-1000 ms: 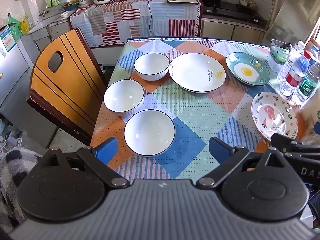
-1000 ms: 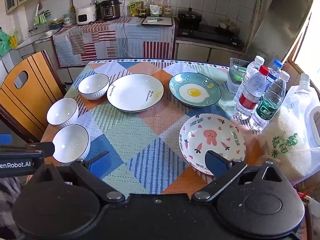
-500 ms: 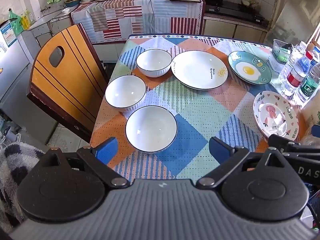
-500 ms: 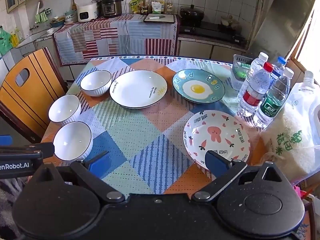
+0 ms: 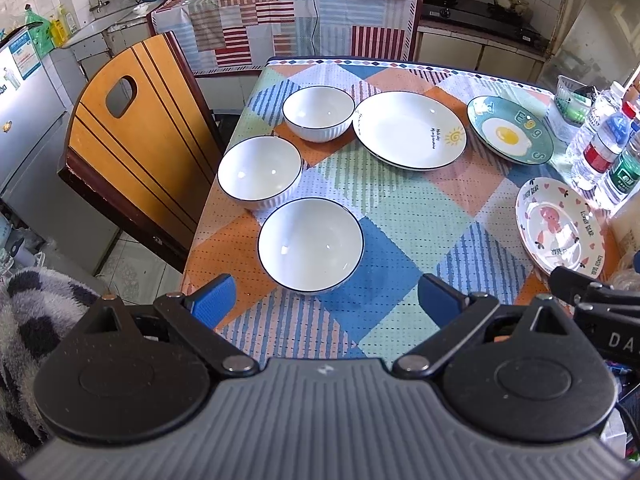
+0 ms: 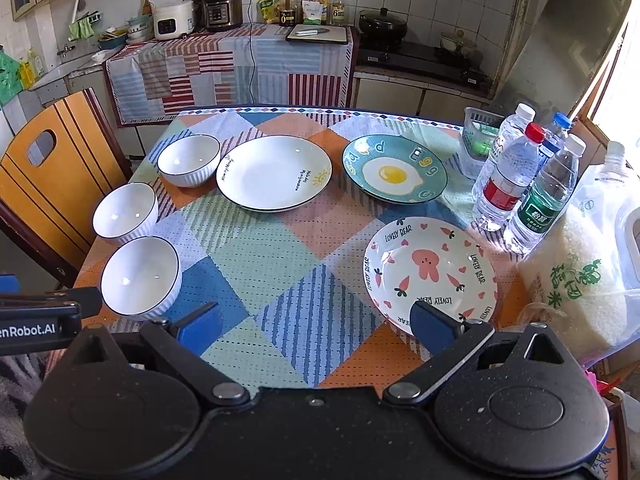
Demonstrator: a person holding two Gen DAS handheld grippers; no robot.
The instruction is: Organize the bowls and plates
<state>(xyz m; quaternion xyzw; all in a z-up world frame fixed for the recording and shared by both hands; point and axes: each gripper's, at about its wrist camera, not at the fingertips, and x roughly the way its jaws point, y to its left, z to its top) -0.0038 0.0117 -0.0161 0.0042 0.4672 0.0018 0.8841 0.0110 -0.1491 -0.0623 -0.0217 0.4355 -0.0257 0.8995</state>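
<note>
Three white bowls stand along the table's left side: a near bowl [image 5: 311, 245] [image 6: 139, 274], a middle bowl [image 5: 259, 172] [image 6: 125, 210] and a far bowl [image 5: 318, 113] [image 6: 189, 159]. A large white plate [image 5: 409, 129] [image 6: 274, 173], a teal egg plate [image 5: 509, 129] [image 6: 394, 169] and a pink bear plate [image 5: 559, 225] [image 6: 430, 271] lie to the right. My left gripper [image 5: 324, 300] is open and empty, just in front of the near bowl. My right gripper [image 6: 316, 322] is open and empty, its right finger over the bear plate's near rim.
The table [image 6: 280, 248] has a patchwork cloth. Water bottles [image 6: 520, 184], a small basket [image 6: 480, 136] and a bag of rice [image 6: 580, 276] crowd its right edge. A wooden chair [image 5: 132, 152] stands at the left. A kitchen counter lies behind.
Both grippers have risen and tilted slightly, so the table sits lower in each view. The dishes have not moved. Both grippers stay open.
</note>
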